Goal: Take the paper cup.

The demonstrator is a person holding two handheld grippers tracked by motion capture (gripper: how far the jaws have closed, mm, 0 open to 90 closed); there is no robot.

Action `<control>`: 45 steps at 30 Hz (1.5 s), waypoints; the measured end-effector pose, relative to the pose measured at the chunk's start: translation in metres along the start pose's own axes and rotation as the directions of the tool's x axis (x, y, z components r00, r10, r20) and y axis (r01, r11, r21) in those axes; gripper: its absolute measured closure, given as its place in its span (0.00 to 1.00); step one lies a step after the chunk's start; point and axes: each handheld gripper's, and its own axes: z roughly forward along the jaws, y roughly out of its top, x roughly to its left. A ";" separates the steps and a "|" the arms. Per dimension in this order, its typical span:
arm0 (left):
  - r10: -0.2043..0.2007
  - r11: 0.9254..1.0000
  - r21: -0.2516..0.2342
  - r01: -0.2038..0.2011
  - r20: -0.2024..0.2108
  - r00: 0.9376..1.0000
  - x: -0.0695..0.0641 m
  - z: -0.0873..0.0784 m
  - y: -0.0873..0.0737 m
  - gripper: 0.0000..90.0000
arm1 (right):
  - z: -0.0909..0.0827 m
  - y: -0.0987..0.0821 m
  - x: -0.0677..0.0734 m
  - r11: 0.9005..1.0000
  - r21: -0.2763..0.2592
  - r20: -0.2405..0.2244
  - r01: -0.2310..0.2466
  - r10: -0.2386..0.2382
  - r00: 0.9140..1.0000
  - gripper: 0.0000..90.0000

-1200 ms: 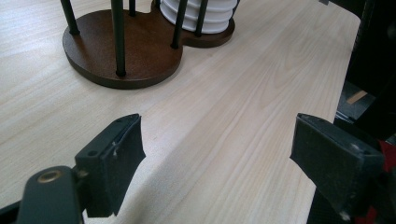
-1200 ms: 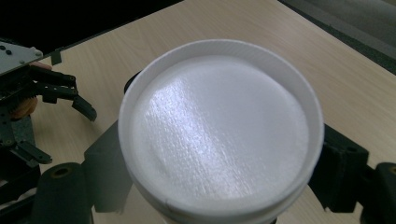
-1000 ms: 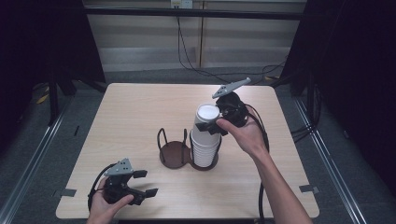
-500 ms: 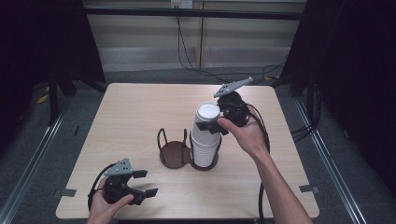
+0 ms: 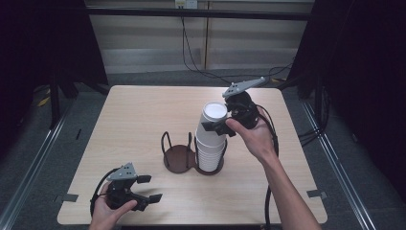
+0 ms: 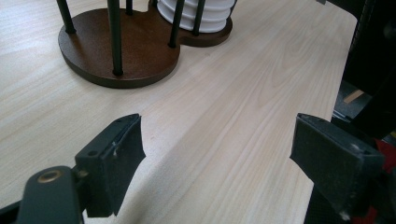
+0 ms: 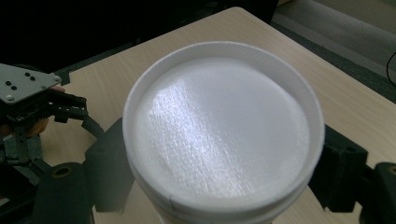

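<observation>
A tall stack of white cups (image 5: pixel 209 146) stands upside down in the right ring of a brown two-ring holder (image 5: pixel 177 160) at mid-table. My right gripper (image 5: pixel 218 128) is at the top of the stack, its black jaws pressed on either side of the top cup (image 7: pixel 219 126). In the right gripper view that cup's flat white bottom faces the camera. My left gripper (image 5: pixel 149 188) rests low near the table's front left corner, open, with bare wood between its jaws (image 6: pixel 217 158). It points toward the holder (image 6: pixel 121 46).
The holder's left ring (image 5: pixel 173 143) has black upright rods and holds no cups. The light wooden table (image 5: pixel 134 120) ends in dark floor on all sides. Cables (image 5: pixel 273 139) trail from the right gripper over the table's right side.
</observation>
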 end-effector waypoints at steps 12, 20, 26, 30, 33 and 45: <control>-0.002 1.000 0.000 0.002 -0.003 1.000 0.000 0.001 0.000 0.18 | -0.008 0.001 -0.001 0.999 -0.037 -0.010 -0.001 0.000 1.000 0.24; -0.013 1.000 -0.004 0.013 0.000 1.000 0.001 0.000 -0.001 0.18 | -0.015 0.000 -0.002 0.998 -0.066 -0.017 -0.011 0.010 1.000 0.24; -0.009 1.000 0.003 0.009 -0.001 1.000 0.001 0.001 -0.001 0.18 | -0.019 0.000 -0.003 0.995 -0.092 -0.025 -0.029 0.027 0.999 0.24; -0.008 1.000 -0.005 0.008 -0.003 1.000 0.001 0.001 0.000 0.18 | -0.021 0.001 -0.003 0.994 -0.105 -0.027 -0.037 0.034 0.999 0.24; -0.009 1.000 -0.007 0.009 -0.005 1.000 0.001 0.001 0.000 0.18 | -0.024 0.000 -0.004 0.991 -0.125 -0.032 -0.048 0.045 0.998 0.25; -0.003 1.000 -0.012 0.003 -0.010 1.000 0.001 0.001 0.001 0.18 | -0.036 -0.001 -0.001 0.980 -0.189 -0.027 -0.061 0.057 0.998 0.25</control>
